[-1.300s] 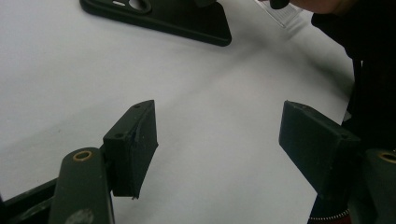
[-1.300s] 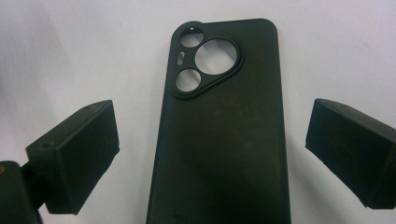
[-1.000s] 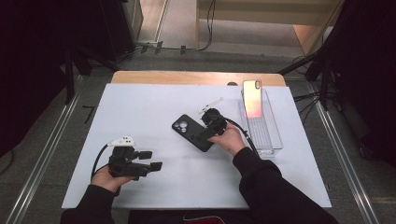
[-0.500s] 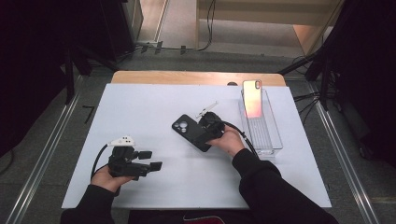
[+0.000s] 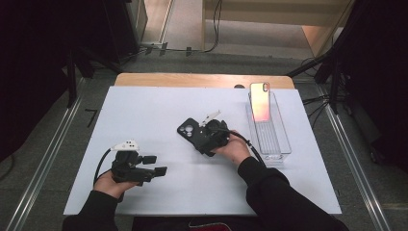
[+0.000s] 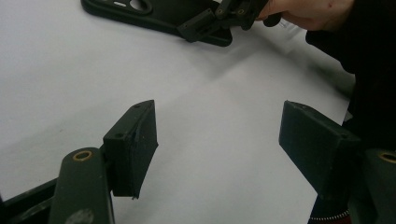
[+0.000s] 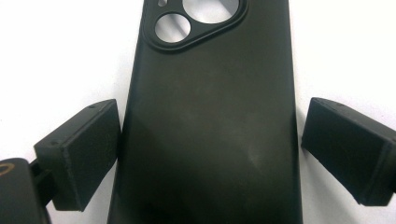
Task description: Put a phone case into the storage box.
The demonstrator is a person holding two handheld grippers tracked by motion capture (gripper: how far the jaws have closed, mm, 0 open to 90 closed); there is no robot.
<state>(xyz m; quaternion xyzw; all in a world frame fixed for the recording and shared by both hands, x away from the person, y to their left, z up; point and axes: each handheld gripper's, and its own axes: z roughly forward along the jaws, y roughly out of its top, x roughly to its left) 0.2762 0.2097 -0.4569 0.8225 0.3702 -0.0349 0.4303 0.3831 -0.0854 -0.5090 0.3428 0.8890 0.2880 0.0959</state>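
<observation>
- Jaws on my right gripper [image 7: 208,154] stood spread to either side of the black phone case [image 7: 210,140], which lay flat on the white tabletop [image 5: 159,110] with its camera cutout pointing away from me.
- On one side the pad sat just beside the case's long edge, perhaps grazing it; on the other a sliver of white showed between pad and case, so I had no clamp on it.
- From the high view, my right gripper [image 5: 204,139] lay low over the near end of the case [image 5: 188,129], close to the middle of the tabletop.
- Jaws on my left gripper [image 6: 217,140] stood wide apart with bare white surface between them, holding and touching nothing.
- That left gripper [image 5: 156,163] rested near the front left part of the tabletop, well apart from the case.
- Along my left jaws I saw the case [image 6: 154,11] farther off, with my right gripper [image 6: 205,23] over its end.
- A clear tray [image 5: 284,144] stood to the right of the case, a phone [image 5: 260,100] propped upright at its far end.
</observation>
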